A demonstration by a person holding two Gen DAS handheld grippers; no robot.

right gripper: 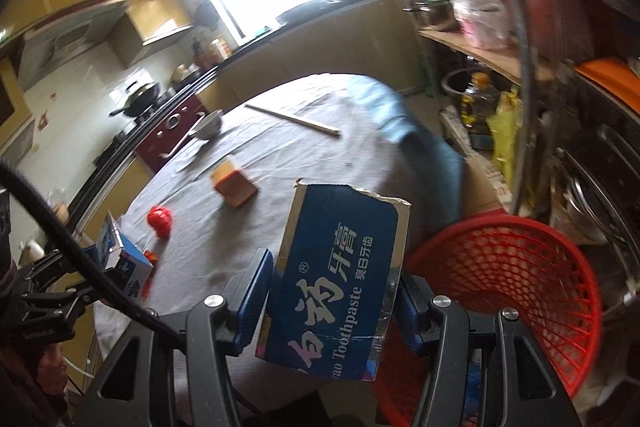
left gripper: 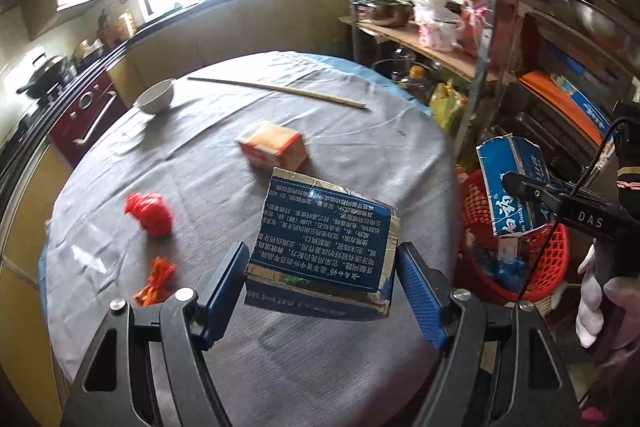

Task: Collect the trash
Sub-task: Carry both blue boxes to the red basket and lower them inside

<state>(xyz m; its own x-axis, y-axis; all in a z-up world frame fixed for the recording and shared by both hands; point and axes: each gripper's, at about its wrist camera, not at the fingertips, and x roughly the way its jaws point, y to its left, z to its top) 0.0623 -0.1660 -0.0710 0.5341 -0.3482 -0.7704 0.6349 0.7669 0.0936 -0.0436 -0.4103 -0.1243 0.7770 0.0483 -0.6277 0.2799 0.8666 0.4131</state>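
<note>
1. While both hands were up over the round table (left gripper: 280, 367), each gripper had a torn piece of blue toothpaste carton clamped between its blue pads.
2. The left gripper (left gripper: 322, 269) stood about half open, its jaws pressed on the two side edges of a carton piece (left gripper: 324, 239) printed with small white text, held above the grey tablecloth.
3. The right gripper (right gripper: 328, 303) stood a little narrower, its jaws closed on the sides of a second carton piece (right gripper: 340, 275) marked "Toothpaste", with a ragged torn upper edge.
4. In the left wrist view that second piece (left gripper: 510, 183) hung past the table's edge, over the red mesh basket (left gripper: 554, 255).
5. The red mesh basket (right gripper: 520, 279) stood on the floor just beside the table, to the right of the held carton, with some blue scraps inside.
6. Left on the cloth were an orange-and-white small box (left gripper: 274, 145), a crumpled red wrapper (left gripper: 150, 213) and a smaller orange twisted wrapper (left gripper: 158, 281) near the left gripper.
7. Farther back lay a white bowl (left gripper: 156, 97) and a pair of chopsticks (left gripper: 276, 91), well apart from the trash.
8. A white-gloved hand (left gripper: 594, 303) showed at the right edge of the left wrist view.
9. Cluttered metal shelves (left gripper: 420, 23) stood behind the basket.
</note>
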